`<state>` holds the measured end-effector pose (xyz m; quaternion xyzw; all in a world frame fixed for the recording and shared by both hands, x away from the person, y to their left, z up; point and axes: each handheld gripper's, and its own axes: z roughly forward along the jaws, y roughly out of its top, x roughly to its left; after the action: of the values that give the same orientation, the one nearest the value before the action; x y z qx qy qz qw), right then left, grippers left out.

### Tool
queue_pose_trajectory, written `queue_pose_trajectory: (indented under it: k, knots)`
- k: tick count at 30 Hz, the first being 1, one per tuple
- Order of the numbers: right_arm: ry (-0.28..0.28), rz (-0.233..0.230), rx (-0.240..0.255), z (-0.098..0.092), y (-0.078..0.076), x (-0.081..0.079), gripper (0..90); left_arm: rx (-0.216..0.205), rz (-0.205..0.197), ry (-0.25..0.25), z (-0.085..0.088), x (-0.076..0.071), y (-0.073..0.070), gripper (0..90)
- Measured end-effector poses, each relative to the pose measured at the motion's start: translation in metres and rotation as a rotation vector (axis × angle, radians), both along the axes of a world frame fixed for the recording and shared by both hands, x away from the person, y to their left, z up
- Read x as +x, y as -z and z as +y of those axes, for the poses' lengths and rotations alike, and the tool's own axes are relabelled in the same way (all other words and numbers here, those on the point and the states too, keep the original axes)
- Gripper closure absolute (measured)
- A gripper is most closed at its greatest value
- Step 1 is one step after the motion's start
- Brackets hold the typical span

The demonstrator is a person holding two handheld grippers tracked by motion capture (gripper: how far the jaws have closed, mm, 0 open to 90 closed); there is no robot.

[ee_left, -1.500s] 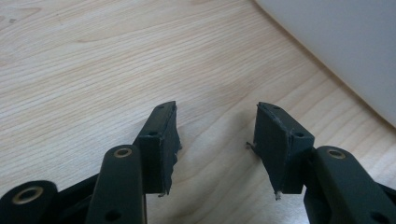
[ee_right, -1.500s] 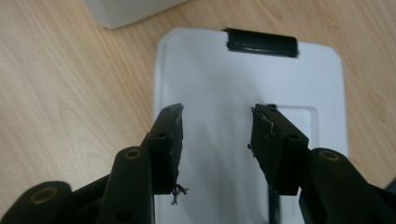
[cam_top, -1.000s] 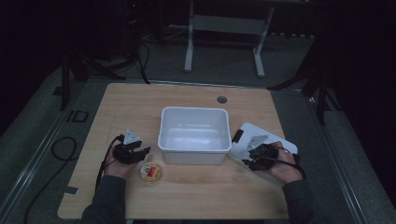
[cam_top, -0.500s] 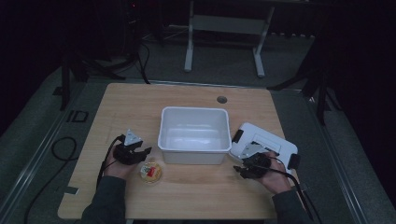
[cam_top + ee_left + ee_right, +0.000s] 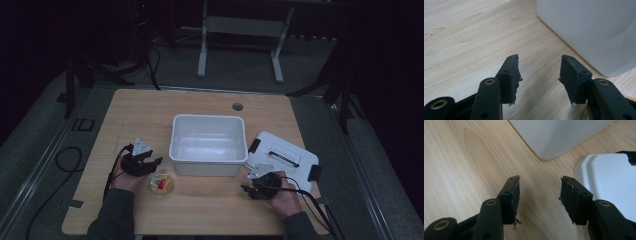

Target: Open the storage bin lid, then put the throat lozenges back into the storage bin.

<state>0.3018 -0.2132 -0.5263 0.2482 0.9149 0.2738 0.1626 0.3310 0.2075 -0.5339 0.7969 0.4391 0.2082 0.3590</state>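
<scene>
Left gripper (image 5: pixel 150 165) hovering over bare wooden table (image 5: pixel 150 115), jaws spread, nothing between them, just beside the near left corner of the empty white plastic bin (image 5: pixel 209 145). Small round fruit cup (image 5: pixel 162 183) on the table just right of that hand. Right gripper (image 5: pixel 248 188) low near the bin's near right corner, jaws parted and empty, touching nothing, beside white lid (image 5: pixel 287 155) with black latches.

A dim lab or studio: a wooden table (image 5: pixel 150 115), metal stand legs (image 5: pixel 240 45) and floor cables (image 5: pixel 65 160).
</scene>
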Motion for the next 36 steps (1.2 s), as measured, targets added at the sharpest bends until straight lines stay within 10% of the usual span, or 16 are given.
queue_pose_trajectory:
  k: [36]
  knots:
    - [0.112,-0.037,0.231,-0.02,0.031,-0.01,43.4,-0.022,0.026,0.061,0.001,-0.016,-0.016,45.3]
